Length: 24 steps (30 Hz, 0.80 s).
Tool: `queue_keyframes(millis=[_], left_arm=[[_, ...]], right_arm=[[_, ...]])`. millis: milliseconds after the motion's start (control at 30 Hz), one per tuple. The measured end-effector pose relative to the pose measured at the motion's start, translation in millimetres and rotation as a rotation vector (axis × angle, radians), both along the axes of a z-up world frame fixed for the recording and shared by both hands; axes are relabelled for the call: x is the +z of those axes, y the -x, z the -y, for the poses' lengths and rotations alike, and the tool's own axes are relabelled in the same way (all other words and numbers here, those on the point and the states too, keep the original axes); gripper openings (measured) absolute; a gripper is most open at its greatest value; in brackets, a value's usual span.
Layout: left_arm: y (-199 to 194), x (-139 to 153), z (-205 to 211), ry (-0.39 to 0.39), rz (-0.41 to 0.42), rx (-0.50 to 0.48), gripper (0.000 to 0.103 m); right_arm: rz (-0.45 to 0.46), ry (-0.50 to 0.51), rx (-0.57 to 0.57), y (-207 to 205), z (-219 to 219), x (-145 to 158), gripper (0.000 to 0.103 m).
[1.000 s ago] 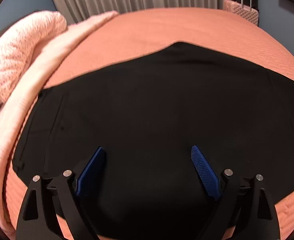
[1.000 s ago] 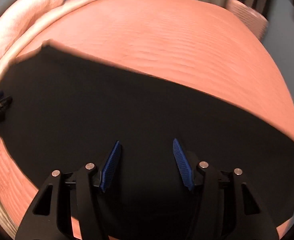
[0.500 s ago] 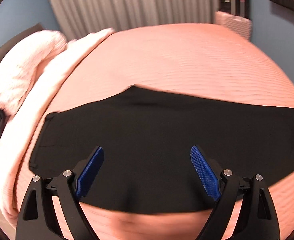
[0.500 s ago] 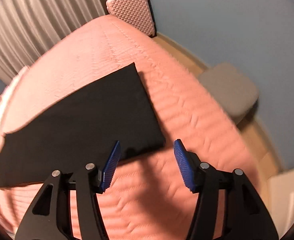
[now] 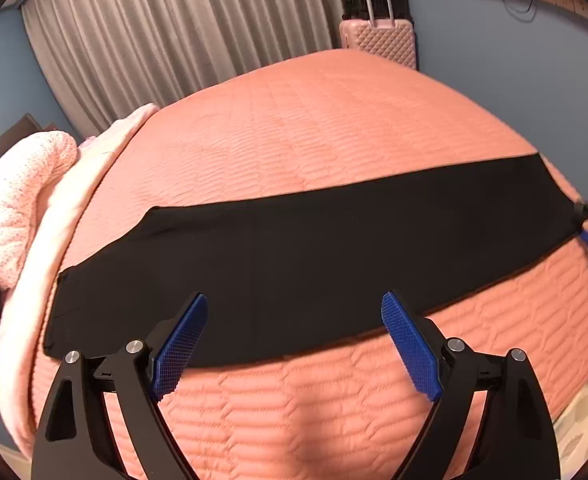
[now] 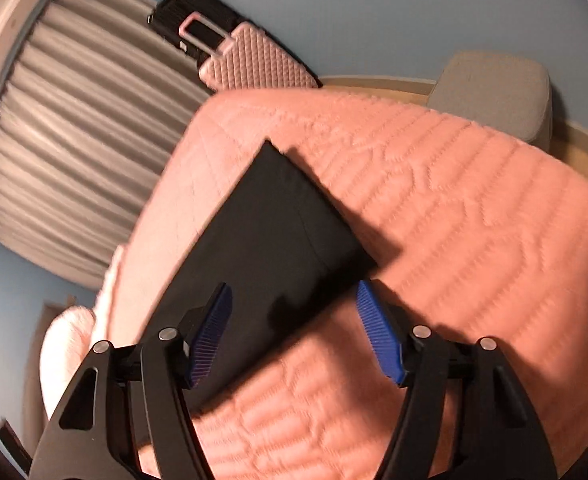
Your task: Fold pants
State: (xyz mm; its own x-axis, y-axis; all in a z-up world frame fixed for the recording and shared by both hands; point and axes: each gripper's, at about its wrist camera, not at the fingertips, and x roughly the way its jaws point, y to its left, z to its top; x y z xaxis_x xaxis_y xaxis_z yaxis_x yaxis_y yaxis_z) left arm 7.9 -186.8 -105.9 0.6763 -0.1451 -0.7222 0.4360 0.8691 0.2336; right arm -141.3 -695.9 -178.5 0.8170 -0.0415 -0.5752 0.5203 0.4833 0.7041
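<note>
1. Both cameras have pulled back since a second ago, so the long black fabric pants [image 5: 314, 256] now show whole, flat across the salmon quilted bed [image 5: 334, 132].
2. Left hand-held gripper [image 5: 294, 344] hangs released near their near edge; right hand-held gripper [image 6: 294, 332], also released, straddles the hem corner, likely lining up a fold.

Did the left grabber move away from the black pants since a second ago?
Yes. The left gripper has backed off: the black pants look smaller now, with more curtain and pink suitcase showing above the bed.
</note>
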Motion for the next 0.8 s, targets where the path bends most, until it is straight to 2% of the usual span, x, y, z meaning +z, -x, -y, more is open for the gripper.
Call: queue_keyframes(millis=[33,100,133,200,267,333,400,533,600,667,767,800], left_arm=[[7.3,-1.0,3.7,-0.011,0.003,0.006,0.087],[8.7,-2.8,-0.1,-0.025,0.008,0.023,0.087],[8.7,-3.8,-3.7,-0.024,0.003,0.031,0.087],[11.7,-6.4,-7.7,-0.032,-0.002,0.046,0.087],[12.2,-9.8,-15.5,-0.065,0.004,0.069,0.087],[9.5,-10.8,-29.1,-0.079,0.014,0.09,0.087],[8.8,-11.0,-43.9,-0.071,0.013,0.114,0.087],[1.2,-16.5,-89.6,-0.029,-0.014,0.2,0.087],[-3.7,-16.7,-113.8,-0.004,-0.02,0.248,0.087],[-7.0,-17.3,-145.2,0.018,-0.018,0.302,0.087],[-13.2,-21.8,-190.3,0.017,-0.022,0.373,0.087],[-15.7,-24.2,-203.0,0.016,-0.027,0.391,0.087]], right_arm=[[0.009,-0.005,-0.009,-2.3,2.3,-0.7,0.063],[-0.005,0.009,-0.016,-7.2,3.5,-1.3,0.052],[-0.025,0.02,-0.021,-12.3,5.1,-4.1,0.035],[-0.037,-0.013,-0.02,-17.9,8.1,-8.3,0.015],[-0.048,0.042,-0.007,-19.0,-1.3,8.3,0.012],[-0.053,0.172,0.059,-32.9,-22.5,40.7,0.012],[-0.039,0.3,0.188,-63.2,-61.6,83.7,0.012],[-0.011,0.431,0.469,-135.4,-163.6,133.7,0.012],[-0.012,0.46,0.584,-162.7,-214.2,136.8,0.012],[-0.036,0.467,0.719,-195.0,-277.0,121.2,0.012],[-0.101,0.452,0.872,-228.2,-354.0,83.5,0.012],[-0.152,0.457,0.928,-238.8,-381.6,60.0,0.012]])
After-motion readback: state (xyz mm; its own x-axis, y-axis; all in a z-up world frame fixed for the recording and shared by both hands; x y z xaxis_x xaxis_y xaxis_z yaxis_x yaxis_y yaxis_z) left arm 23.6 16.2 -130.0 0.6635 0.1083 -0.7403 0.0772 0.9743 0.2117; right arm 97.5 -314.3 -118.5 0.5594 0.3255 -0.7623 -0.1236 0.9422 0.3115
